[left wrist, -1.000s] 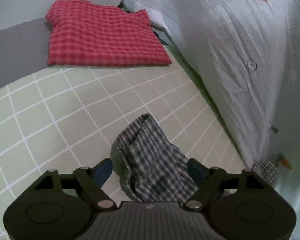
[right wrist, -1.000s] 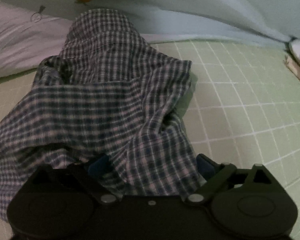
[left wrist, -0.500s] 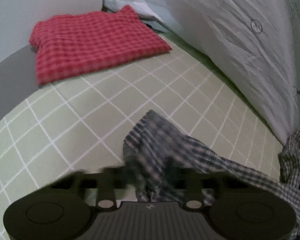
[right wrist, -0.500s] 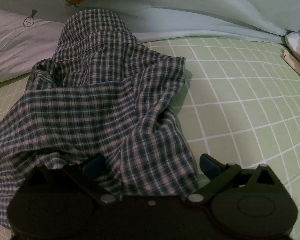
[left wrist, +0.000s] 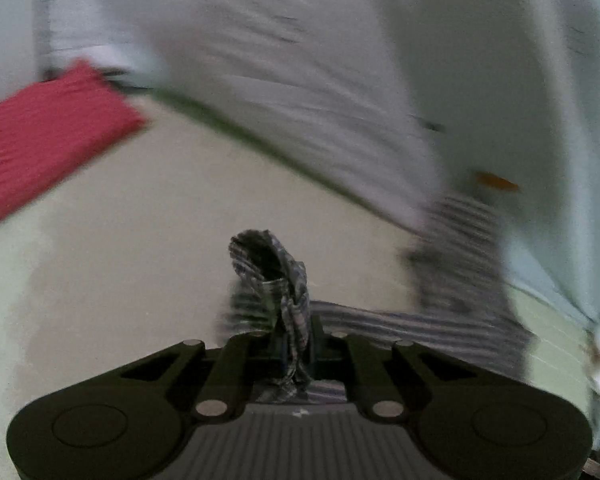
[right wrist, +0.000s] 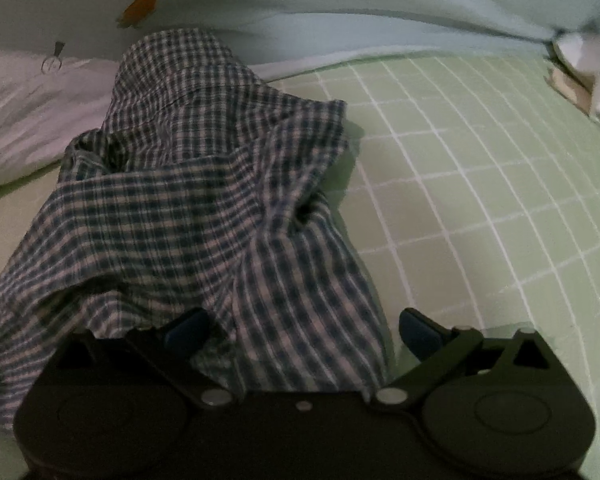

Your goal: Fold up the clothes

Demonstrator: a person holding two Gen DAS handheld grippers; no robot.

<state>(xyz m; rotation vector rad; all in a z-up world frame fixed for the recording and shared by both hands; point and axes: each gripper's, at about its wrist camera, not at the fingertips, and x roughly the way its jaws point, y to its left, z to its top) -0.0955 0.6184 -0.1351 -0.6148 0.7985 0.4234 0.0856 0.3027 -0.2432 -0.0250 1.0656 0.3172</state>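
Pinching a bunched edge of the checked shirt (left wrist: 278, 280), the left tongs (left wrist: 294, 344) have their jaws closing hard on the cloth; fabric sticks up in a twisted tuft just past the tips. Left wrist view heavily motion-blurred, detail poor. From the tuft a band of the same shirt runs off to the right, w/ a darker bunched mass of it farther right, against the bedding. Red checked cloth (left wrist: 40, 140) lies flat at far left on the bed, well apart from the shirt; looks folded, blur makes it hard to confirm.

Right tongs (right wrist: 304, 328): jaws spread wide, blue pads visible on both sides. Shirt fabric lies between them and drapes over the left finger (right wrist: 188, 326); right finger (right wrist: 420, 332) is clear of the cloth, over bare sheet. Pads not pressing on anything as far as can be seen.

Shirt in right wrist view is a rumpled heap, dark blue/white check, piled from the tongs up toward the back of the bed, its top resting against the white pillow (right wrist: 20, 112) and the pale quilt w/ orange carrot print (right wrist: 142, 6). Green sheet w/ white grid (right wrist: 480, 180) bare to the right. White crumpled item (right wrist: 592, 72) at far right edge, unclear what.
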